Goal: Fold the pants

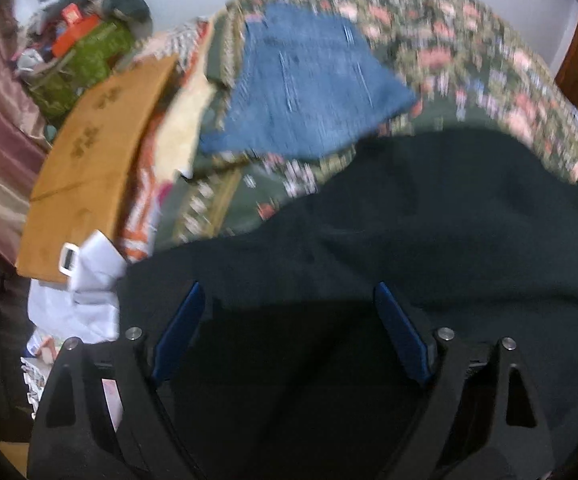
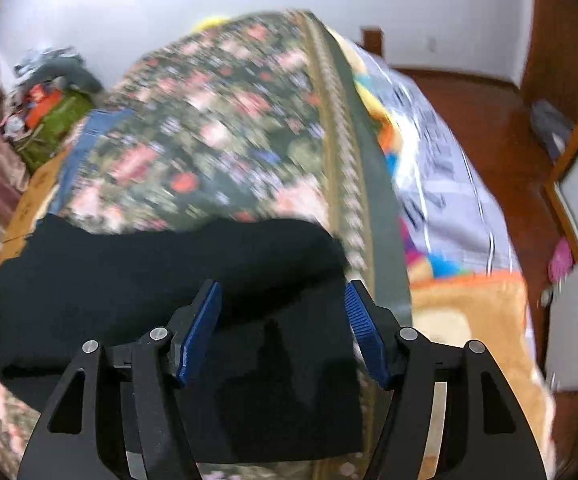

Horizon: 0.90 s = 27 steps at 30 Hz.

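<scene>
Black pants (image 1: 429,216) lie spread on a bed with a floral cover (image 1: 469,56). In the left wrist view my left gripper (image 1: 289,292) hangs over the dark cloth with its blue pads (image 1: 181,332) wide apart and nothing pinched between them. The right wrist view shows the same black pants (image 2: 149,272) lying across the floral cover (image 2: 217,128), with an edge near the bed's right side. My right gripper (image 2: 283,292) is open above that end, its blue pads (image 2: 363,328) apart, with cloth below them but not clamped. Both views are blurred.
A folded pair of blue jeans (image 1: 309,80) lies farther back on the cover. A cardboard box (image 1: 93,160), white paper (image 1: 93,276) and a clutter pile (image 1: 77,40) sit at the left. A colourful blanket (image 2: 449,184) hangs off the bed's right side over a wooden floor (image 2: 489,120).
</scene>
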{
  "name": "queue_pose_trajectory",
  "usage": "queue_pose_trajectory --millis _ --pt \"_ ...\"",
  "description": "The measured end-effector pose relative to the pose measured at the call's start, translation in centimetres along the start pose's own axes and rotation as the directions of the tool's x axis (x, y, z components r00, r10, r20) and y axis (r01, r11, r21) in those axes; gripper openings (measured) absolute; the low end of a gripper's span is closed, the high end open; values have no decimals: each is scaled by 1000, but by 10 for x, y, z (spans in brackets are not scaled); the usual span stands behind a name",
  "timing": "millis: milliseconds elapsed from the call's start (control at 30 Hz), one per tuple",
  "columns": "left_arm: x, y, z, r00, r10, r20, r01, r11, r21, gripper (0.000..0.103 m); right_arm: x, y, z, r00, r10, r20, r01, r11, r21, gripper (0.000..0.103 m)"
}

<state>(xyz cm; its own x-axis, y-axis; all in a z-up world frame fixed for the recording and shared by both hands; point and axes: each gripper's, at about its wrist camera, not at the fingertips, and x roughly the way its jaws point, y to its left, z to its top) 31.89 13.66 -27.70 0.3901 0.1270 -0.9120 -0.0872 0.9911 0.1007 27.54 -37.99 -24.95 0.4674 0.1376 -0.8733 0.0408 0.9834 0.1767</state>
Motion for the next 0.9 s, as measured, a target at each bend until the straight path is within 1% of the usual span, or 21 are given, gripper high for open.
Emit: queue_pose_trajectory --millis 33,100,133,200,267,300,333,367,400,433,467,600,700,733,800,833,900 --pt "2 0 -2 1000 -6 1 6 1000 -6 88 6 -6 -5 1000 4 -17 -4 1000 14 60" --pt "3 4 -2 1000 -10 -3 10 1000 -30 93 16 -12 -10 998 20 -56 -19 999 27 59" --pt "4 5 -3 1000 -12 -8 11 999 -38 95 22 -14 -14 998 24 -58 -22 999 25 54" --pt "5 8 -4 1000 -22 -13 22 998 -53 96 27 -10 -17 999 -7 -41 7 1000 -1 49" --pt "4 8 -5 1000 -17 -9 16 998 -55 96 31 -7 -18 999 -28 -35 27 999 -25 49" --pt "3 7 -6 1000 -12 -6 12 998 -54 96 33 -4 -19 998 -56 -37 54 997 -48 43" --pt "3 6 -6 1000 -8 -3 8 999 -53 96 36 -3 -20 996 -88 -34 85 994 -72 33" --pt "2 7 -5 1000 -6 -2 6 999 -52 96 37 -1 -22 993 -116 -28 112 988 -106 31" --pt "2 7 -5 1000 -5 -2 5 999 -52 96 36 -1 -24 993 -115 -21 111 986 -124 23" --pt "3 7 -5 1000 -4 -3 4 999 -54 96 35 -1 -25 995 -95 -24 91 987 -132 11" --pt "3 8 -4 1000 -4 -8 3 998 -57 96 34 -2 -25 996 -80 -28 76 989 -129 8" --pt "-1 8 -4 1000 12 -21 -13 999 -46 96 20 2 -23 992 -119 29 123 980 -156 5" --pt "-9 6 -8 1000 29 -7 -29 999 -12 96 -4 -12 -13 986 -125 106 136 985 -105 5" --pt "-12 5 -10 999 32 1 -32 999 2 96 -7 -17 -10 987 -118 110 128 988 -88 5" --pt "-14 5 -13 999 32 6 -32 999 11 96 -1 -21 -6 987 -127 97 134 989 -64 5" --pt "-14 6 -13 999 34 5 -34 999 11 96 11 -22 -6 991 -131 37 134 988 -78 6" --pt "-16 9 -15 999 33 3 -33 999 10 96 24 -17 -5 989 -150 -15 147 983 -108 8"
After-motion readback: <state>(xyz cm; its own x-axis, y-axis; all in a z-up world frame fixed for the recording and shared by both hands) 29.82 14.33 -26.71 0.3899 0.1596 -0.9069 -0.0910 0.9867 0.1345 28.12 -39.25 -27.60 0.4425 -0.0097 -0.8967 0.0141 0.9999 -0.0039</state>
